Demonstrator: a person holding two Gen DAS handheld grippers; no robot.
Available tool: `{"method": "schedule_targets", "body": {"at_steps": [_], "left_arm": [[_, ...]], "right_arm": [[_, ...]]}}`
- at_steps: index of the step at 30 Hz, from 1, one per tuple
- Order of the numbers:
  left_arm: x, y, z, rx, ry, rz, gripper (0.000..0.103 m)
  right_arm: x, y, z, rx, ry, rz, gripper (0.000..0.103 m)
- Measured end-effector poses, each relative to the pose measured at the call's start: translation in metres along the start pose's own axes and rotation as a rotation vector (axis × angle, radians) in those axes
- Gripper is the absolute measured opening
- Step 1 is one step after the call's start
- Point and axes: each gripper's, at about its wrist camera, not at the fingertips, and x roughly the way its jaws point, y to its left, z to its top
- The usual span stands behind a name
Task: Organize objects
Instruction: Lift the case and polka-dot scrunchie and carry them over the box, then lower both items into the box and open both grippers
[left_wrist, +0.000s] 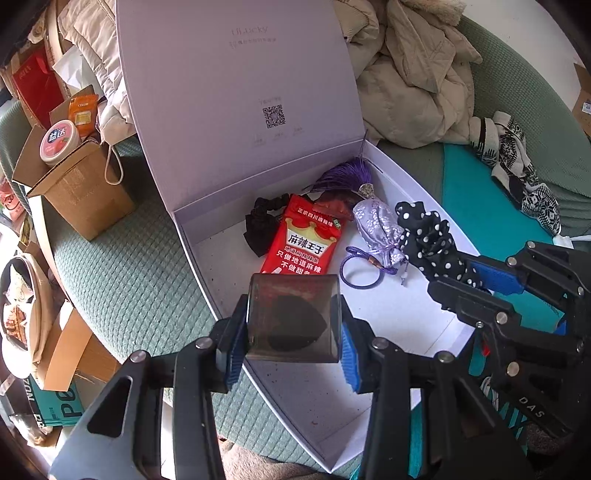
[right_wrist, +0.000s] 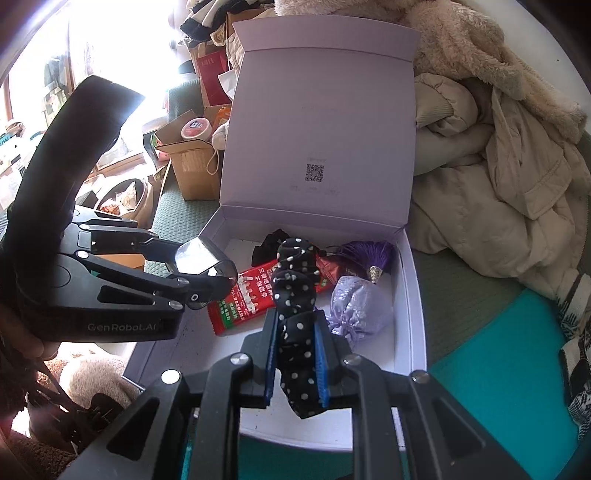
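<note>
Left wrist view: cardboard carton (left_wrist: 79, 192) with round gum tub (left_wrist: 60, 141) far left on green quilted cover (left_wrist: 129, 273). Open lilac gift box (left_wrist: 236, 88) centre. Left gripper (left_wrist: 293, 334) part-open, pads clamped on smoky translucent case (left_wrist: 293, 317) above box's near-left corner. Inside box: black scrunchie (left_wrist: 260, 225), red snack packet (left_wrist: 304, 240), lilac sachet (left_wrist: 378, 230). Right gripper (right_wrist: 297, 360) closed tight, pinching polka-dot scrunchie (right_wrist: 297, 291) over box interior. Beige coat (right_wrist: 498, 162) far right.

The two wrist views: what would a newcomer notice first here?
An open lilac box with its lid upright lies on a green cushion. Above it, the left gripper holds a smoky transparent case, and the right gripper holds a black polka-dot scrunchie. Inside lies a red snack packet.
</note>
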Motion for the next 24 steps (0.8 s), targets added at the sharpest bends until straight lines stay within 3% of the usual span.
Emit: {"method": "schedule_targets", "body": {"at_steps": [15, 24], "left_arm": [[0.033, -0.005, 0.045, 0.049, -0.01, 0.021, 0.041], [0.063, -0.002, 0.052, 0.058, 0.028, 0.014, 0.041]], "right_arm": [[0.035, -0.023, 0.026, -0.014, -0.01, -0.018, 0.017], [0.057, -0.035, 0.027, 0.02, 0.028, -0.017, 0.017]]}}
